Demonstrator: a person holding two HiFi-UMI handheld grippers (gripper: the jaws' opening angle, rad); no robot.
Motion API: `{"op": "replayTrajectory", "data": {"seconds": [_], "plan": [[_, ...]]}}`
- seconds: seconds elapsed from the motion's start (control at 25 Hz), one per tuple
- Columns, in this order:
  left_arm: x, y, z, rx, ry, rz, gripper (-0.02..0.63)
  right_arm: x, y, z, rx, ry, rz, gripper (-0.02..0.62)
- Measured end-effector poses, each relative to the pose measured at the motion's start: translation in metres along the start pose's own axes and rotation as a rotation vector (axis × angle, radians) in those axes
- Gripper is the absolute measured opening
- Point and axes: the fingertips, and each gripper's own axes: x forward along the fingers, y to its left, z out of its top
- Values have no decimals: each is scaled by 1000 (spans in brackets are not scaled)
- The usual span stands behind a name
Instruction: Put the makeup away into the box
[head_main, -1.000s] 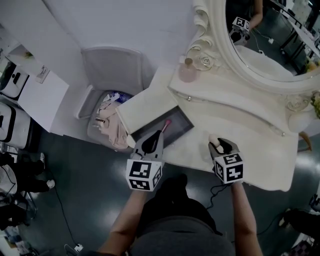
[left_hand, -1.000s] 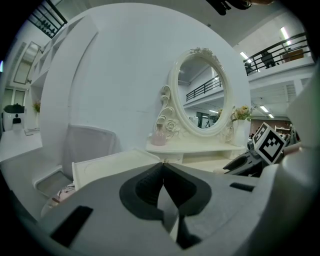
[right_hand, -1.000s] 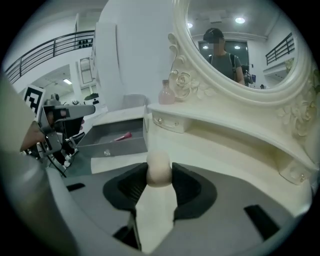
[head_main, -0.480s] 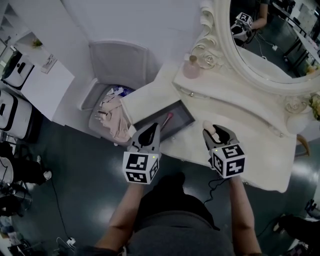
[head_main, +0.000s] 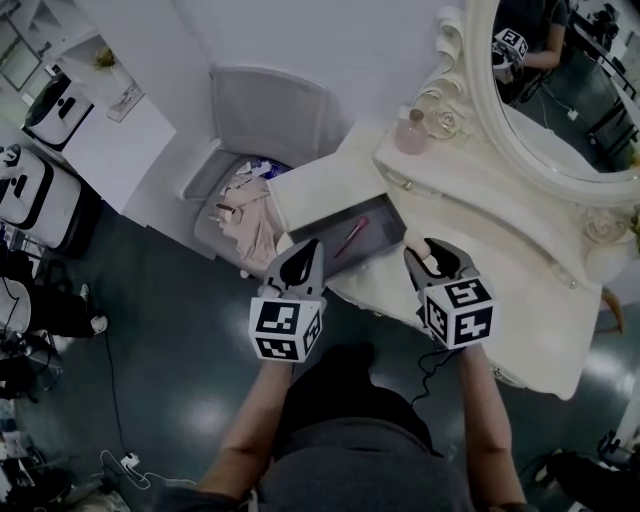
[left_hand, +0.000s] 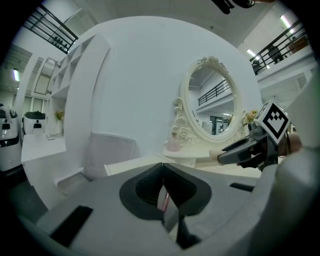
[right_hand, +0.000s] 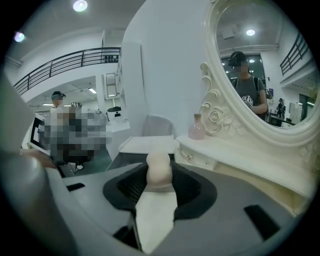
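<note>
Makeup piece (right_hand: 159, 167), beige and round-headed, is riding in the right claw above the front edge of the surface; it is not yet in the box.

Left claw (left_hand: 162, 167), pressed together and pinching nothing, is hovering at the near-left corner of the box (head_main: 378, 222), having shifted only slightly. Right claw (head_main: 432, 262) is pinching the makeup piece with the same grip as a moment ago and has been rising off the surface (head_main: 490, 230). The piece is probably in transit, with a short move left over the box and a release remaining. Surroundings: a bin of crumpled cloth (head_main: 245, 210), a grey chair (head_main: 265, 110), a pink stick (head_main: 352, 237) already lying across the box's middle, a pink bottle (head_main: 410, 135) and an oval mirror (head_main: 560, 110). Likely obstructions are the left claw crowding the near rim and the pink stick occupying the centre.
</note>
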Motion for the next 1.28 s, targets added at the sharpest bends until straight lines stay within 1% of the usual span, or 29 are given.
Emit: {"op": "replayTrajectory", "data": {"seconds": [0.28, 0.48, 0.68, 0.88, 1.12, 1.28], "plan": [[-23, 31, -9, -22, 4, 77, 6, 22, 30, 5, -26, 18, 72, 160], [-31, 57, -13, -45, 10, 113, 6, 44, 54, 12, -56, 43, 117, 160], [-28, 79, -13, -60, 16, 124, 6, 68, 72, 19, -88, 80, 151, 160], [-20, 95, -14, -72, 20, 127, 6, 92, 84, 18, -146, 130, 173, 160], [-12, 113, -19, -92, 27, 137, 6, 116, 101, 8, -227, 204, 222, 161], [-6, 123, -25, -105, 38, 142, 6, 130, 110, -4, -286, 258, 240, 161]]}}
